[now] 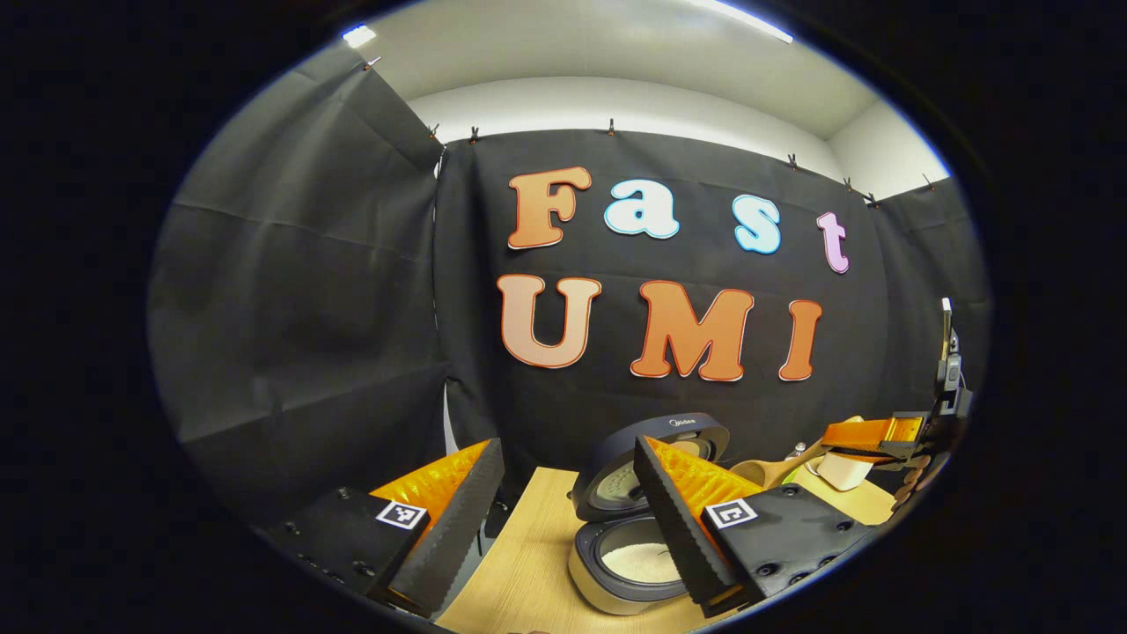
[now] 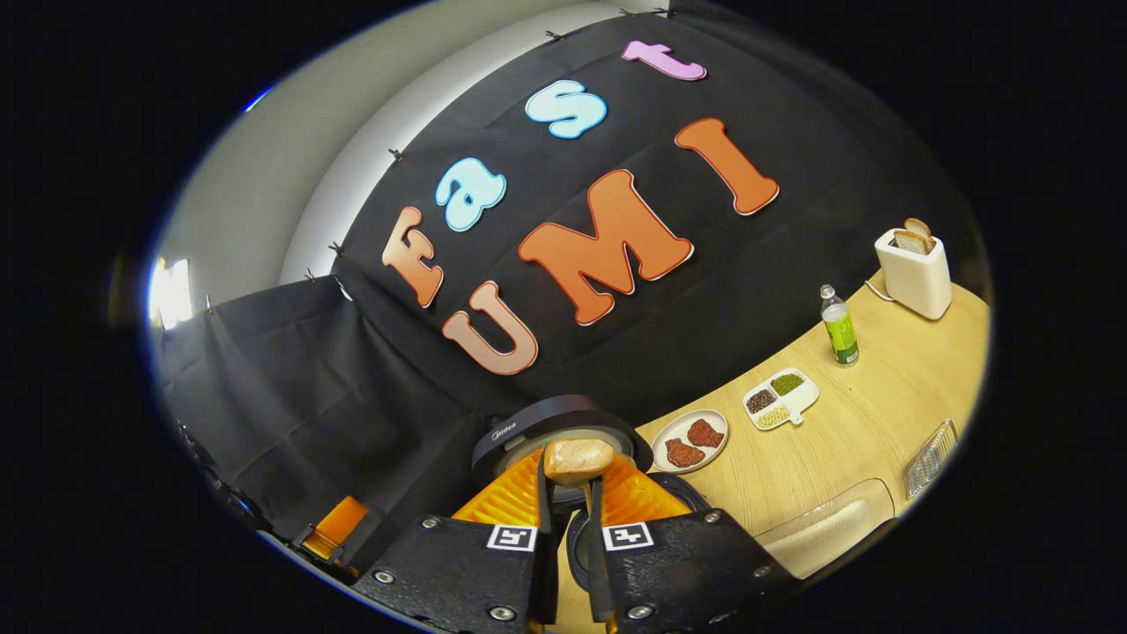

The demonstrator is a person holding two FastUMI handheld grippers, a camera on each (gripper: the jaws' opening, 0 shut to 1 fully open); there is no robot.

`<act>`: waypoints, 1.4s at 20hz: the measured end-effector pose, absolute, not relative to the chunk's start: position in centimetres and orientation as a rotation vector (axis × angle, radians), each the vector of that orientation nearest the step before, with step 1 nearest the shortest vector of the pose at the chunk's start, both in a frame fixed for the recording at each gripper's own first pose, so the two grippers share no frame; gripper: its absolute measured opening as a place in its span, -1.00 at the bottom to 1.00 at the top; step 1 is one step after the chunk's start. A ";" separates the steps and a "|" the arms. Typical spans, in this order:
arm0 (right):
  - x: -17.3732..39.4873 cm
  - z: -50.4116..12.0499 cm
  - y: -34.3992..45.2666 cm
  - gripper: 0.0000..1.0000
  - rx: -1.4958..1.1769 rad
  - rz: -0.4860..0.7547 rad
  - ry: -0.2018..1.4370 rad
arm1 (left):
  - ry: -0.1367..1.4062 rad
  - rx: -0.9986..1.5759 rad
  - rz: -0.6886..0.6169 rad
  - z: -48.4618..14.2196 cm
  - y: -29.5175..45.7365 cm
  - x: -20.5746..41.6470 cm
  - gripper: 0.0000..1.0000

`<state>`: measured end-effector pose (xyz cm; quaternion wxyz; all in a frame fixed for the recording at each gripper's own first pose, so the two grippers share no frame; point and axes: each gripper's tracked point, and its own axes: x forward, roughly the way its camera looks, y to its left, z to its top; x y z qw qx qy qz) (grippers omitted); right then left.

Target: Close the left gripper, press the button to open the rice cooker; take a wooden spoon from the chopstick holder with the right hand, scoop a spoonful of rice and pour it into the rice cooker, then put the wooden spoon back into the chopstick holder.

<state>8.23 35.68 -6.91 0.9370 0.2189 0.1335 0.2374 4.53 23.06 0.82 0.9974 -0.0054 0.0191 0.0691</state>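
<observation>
1. Right gripper (image 2: 570, 493): fingers drawn close together on the handle of the wooden spoon (image 2: 578, 460). The handle runs up between the fingers along their own line, and the bowl of the spoon stands just past the tips, pointing away from the camera.
2. Governing relation: the rice cooker (image 2: 555, 427) lies straight ahead of and below the spoon bowl, with its raised lid directly behind the bowl in the right gripper view. The spoon's long axis points at the cooker.
3. Left gripper (image 1: 563, 502): fingers set wide apart, nothing between them. The cooker sits just ahead of it and slightly toward its right finger, lid up, white rice visible in the inner pot.
4. From the left gripper view, the right gripper appears farther off to the right of the cooker, the spoon bowl reaching toward the cooker from that side.
5. Judgement: the lid is already open, and the right hand is the working one. Whether the spoon bowl carries rice cannot be told (its hollow is not shown clearly).
6. The chopstick holder cannot be made out with certainty.
</observation>
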 end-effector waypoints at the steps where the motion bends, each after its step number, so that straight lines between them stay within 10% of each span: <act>1: 8.4 -7.1 35.9 -0.74 0.433 0.487 0.272 | 0.038 -0.013 0.137 0.7 23.0 4.6 0.94; 28: 5.9 -9.7 42.5 -0.74 -0.206 0.651 0.094 | 0.034 -0.014 0.145 1.0 24.1 4.8 0.99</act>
